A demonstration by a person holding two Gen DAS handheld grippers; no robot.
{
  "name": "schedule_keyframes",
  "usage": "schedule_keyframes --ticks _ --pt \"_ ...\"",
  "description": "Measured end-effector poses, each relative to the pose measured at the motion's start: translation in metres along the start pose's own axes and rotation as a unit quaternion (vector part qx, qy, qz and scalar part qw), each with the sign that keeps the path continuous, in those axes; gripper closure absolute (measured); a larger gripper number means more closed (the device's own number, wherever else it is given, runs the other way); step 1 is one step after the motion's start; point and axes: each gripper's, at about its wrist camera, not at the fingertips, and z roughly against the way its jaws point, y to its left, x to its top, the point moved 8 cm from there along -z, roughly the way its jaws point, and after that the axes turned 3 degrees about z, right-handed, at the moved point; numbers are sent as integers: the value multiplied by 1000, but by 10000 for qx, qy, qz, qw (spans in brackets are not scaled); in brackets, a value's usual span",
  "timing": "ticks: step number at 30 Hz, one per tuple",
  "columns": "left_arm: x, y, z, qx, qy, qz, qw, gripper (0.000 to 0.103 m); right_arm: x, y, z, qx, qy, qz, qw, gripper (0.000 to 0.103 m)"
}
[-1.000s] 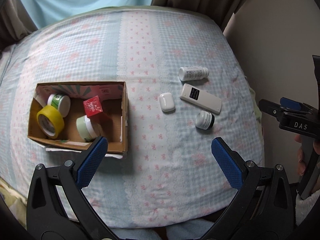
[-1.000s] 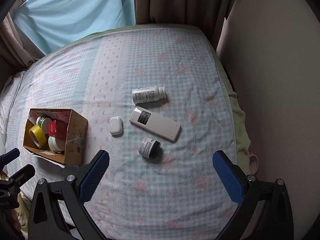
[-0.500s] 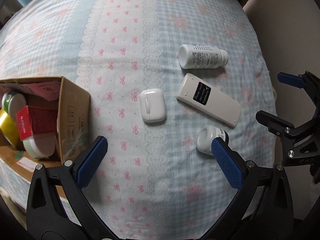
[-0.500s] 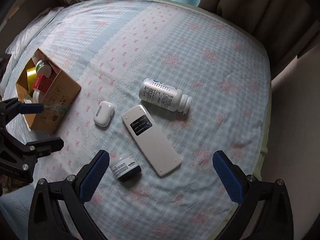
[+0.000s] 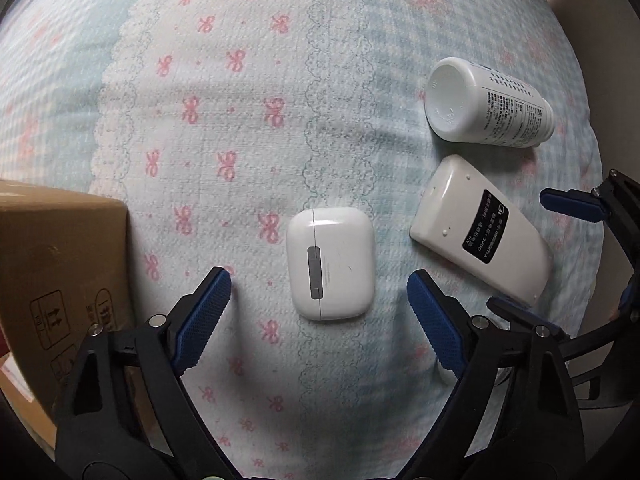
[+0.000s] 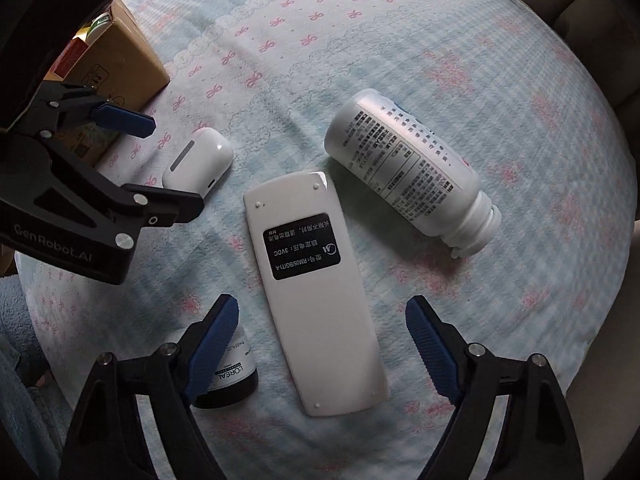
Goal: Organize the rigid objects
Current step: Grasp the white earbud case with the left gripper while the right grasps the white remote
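A white earbud case (image 5: 331, 262) lies on the checked bedspread, and my open left gripper (image 5: 320, 300) is low over it with a finger on each side. The case also shows in the right wrist view (image 6: 199, 164). A white remote (image 6: 316, 288) lies face down, and my open right gripper (image 6: 322, 330) straddles its near end. A white pill bottle (image 6: 408, 168) lies on its side beyond the remote. A small black-lidded jar (image 6: 232, 376) sits by my right gripper's left finger. The remote (image 5: 480, 236) and the bottle (image 5: 492, 106) also show in the left wrist view.
A brown cardboard box (image 5: 52, 280) stands at the left and holds several small items (image 6: 76, 50). The bed's edge curves away on the right, with beige wall and curtains beyond. My right gripper shows at the right edge of the left wrist view (image 5: 568, 248).
Both grippers have come down and forward towards the bed. The left one now sits around the earbud case and the right one around the remote's near end. The objects have not moved.
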Motion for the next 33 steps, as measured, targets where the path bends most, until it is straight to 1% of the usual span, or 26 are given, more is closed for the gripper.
schedule_keyframes --ticks 2,3,7,8,9,10,11,12,13,15,18,22,23,27,33 --pt "-2 -1 -8 5 40 30 10000 17 0 3 -8 -25 64 125 9999 24" --pt "-3 -1 -11 26 36 20 10000 18 0 5 -11 -33 97 186 9998 26" --pt "-2 -3 -16 141 -74 23 9999 20 -2 9 -19 -103 185 356 9991 29" --pt "-2 -4 -18 196 -95 25 9998 24 -3 10 -21 -105 203 363 9991 32" --pt "0 -6 -20 234 -118 10 9997 27 -3 10 -23 -111 240 352 9990 37" --pt "0 -6 -21 256 -144 -22 9996 28 -3 10 -25 -169 268 343 9989 39" --pt "3 -9 -21 298 -160 -79 9994 31 -3 9 -27 -233 282 333 9988 44" --pt "5 -9 -22 376 -172 -162 9990 37 -4 9 -29 -247 288 312 9988 46" --pt "4 -10 -22 398 -192 -232 9988 40 -4 9 -29 -245 281 286 9989 46" --pt "7 -15 -18 337 -263 -313 9986 62 -5 9 -29 -290 268 275 9988 46" --pt "9 -17 -16 236 -339 -279 9988 62 -6 10 -30 -377 254 239 9987 46" --pt "7 -13 -10 155 -414 -275 9986 62 -6 11 -31 -386 254 99 9989 47" --pt "3 -3 -1 135 -441 -286 9985 62 -5 11 -32 -383 248 73 9989 47" --pt "5 -1 8 48 -517 -241 9984 62 -6 10 -29 -376 238 22 9990 47" --pt "5 1 34 -90 -619 -165 9979 62 -3 12 -19 -367 159 -72 9992 47"
